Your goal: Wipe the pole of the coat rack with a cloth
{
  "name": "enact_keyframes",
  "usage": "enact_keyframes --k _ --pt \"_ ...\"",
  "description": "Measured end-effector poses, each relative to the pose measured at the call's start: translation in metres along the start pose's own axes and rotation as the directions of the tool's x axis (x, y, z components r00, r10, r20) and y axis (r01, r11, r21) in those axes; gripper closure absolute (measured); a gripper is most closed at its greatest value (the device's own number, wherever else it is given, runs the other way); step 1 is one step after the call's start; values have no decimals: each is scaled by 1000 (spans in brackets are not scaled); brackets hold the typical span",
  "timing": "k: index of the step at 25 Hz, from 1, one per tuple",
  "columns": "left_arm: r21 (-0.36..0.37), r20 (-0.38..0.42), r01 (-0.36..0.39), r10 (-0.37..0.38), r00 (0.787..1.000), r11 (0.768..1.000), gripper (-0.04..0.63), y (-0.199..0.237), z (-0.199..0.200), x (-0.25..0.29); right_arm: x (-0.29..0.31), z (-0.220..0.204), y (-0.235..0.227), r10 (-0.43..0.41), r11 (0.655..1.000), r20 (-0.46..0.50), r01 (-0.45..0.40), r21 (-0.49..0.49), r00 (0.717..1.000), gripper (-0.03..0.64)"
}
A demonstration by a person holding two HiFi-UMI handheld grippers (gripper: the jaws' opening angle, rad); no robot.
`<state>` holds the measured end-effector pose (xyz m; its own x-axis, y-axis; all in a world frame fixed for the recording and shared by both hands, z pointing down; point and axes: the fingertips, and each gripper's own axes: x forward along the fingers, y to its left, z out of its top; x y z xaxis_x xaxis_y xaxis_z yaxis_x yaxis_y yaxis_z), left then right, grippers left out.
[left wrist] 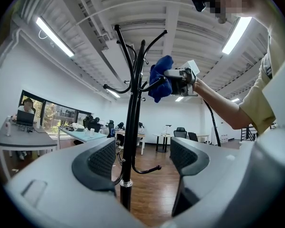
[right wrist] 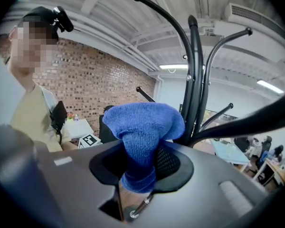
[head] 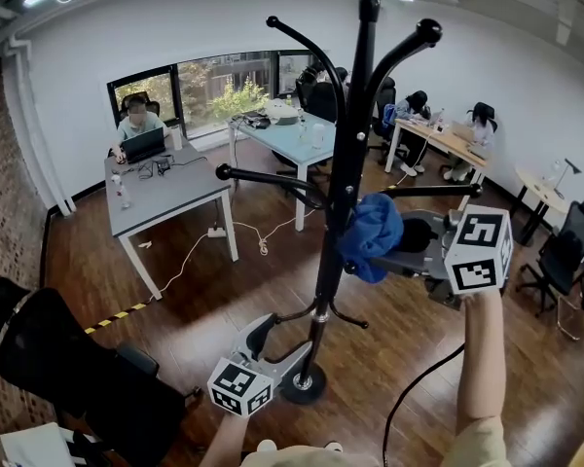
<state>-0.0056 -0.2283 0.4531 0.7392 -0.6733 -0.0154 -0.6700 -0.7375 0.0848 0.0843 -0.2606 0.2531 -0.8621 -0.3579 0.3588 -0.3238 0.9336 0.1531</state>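
Note:
The black coat rack pole rises from its round base at the centre of the head view. My right gripper is shut on a blue cloth, which presses against the pole at mid height, just under the hook arms. In the right gripper view the cloth bulges out between the jaws, with the pole just behind it. My left gripper stands open low down beside the pole. In its own view the pole runs up between the open jaws, near the left pad.
A black office chair stands at the lower left. Grey desks and a blue-topped table with seated people lie behind the rack. More chairs are at the right. A white cable trails over the wooden floor.

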Motion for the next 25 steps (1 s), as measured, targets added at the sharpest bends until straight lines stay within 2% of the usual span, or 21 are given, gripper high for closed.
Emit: enact_keyframes --k 3,5,7,8,9,10,11,12,13,14,15,17,18,20,21,22,25 --pt "2 -9 13 -13 1000 1000 258 -3 -4 4 -10 7 17 32 999 43 -30 -45 999 482" --pt "1 -13 19 -19 1000 1000 258 -4 -6 7 -17 14 24 -4 995 68 10 -100 998 481" --pt "-1 -16 23 -23 1000 1000 258 -5 -6 10 -33 31 26 -99 977 119 119 -176 988 480" --pt "-2 -17 26 -26 1000 1000 258 -5 -6 12 -44 43 23 -188 948 142 218 -230 972 480" --pt "-2 -18 29 -29 999 1000 258 -5 -6 14 -56 55 17 -306 892 156 340 -298 939 480" --pt "-3 -18 32 -32 999 999 258 -5 -6 16 -68 64 9 -440 802 160 467 -372 883 480" --pt "-4 -17 34 -34 999 999 258 -5 -6 17 -77 69 -2 -571 687 158 574 -446 806 480" --pt "-6 -16 37 -37 999 999 258 -6 -6 17 -81 72 -11 -675 572 154 643 -509 722 480" --pt "-7 -16 41 -41 999 999 258 -6 -6 17 -79 73 -18 -740 483 151 674 -558 656 480" --pt "-8 -17 46 -46 999 999 258 -7 -7 17 -71 72 -23 -770 433 146 677 -595 621 480" --pt "-8 -18 51 -51 999 999 258 -7 -8 17 -59 70 -25 -776 415 136 661 -625 615 480" --pt "-10 -17 58 -58 998 998 258 -7 -8 18 -28 65 -32 -761 425 94 603 -675 642 480" --pt "-12 -14 60 -60 998 998 258 -7 -8 18 -14 61 -37 -747 447 60 567 -692 662 480" --pt "-13 -10 63 -63 998 998 258 -7 -6 17 12 50 -47 -715 513 -24 501 -697 699 480" --pt "-14 -8 63 -63 998 998 258 -6 -6 15 22 45 -52 -707 538 -59 481 -692 705 480" --pt "-16 -6 64 -64 998 998 258 -5 -6 14 28 41 -57 -712 544 -82 475 -692 697 480" --pt "-17 -4 68 -68 998 998 258 -2 -5 11 22 39 -66 -770 505 -98 508 -698 630 480"
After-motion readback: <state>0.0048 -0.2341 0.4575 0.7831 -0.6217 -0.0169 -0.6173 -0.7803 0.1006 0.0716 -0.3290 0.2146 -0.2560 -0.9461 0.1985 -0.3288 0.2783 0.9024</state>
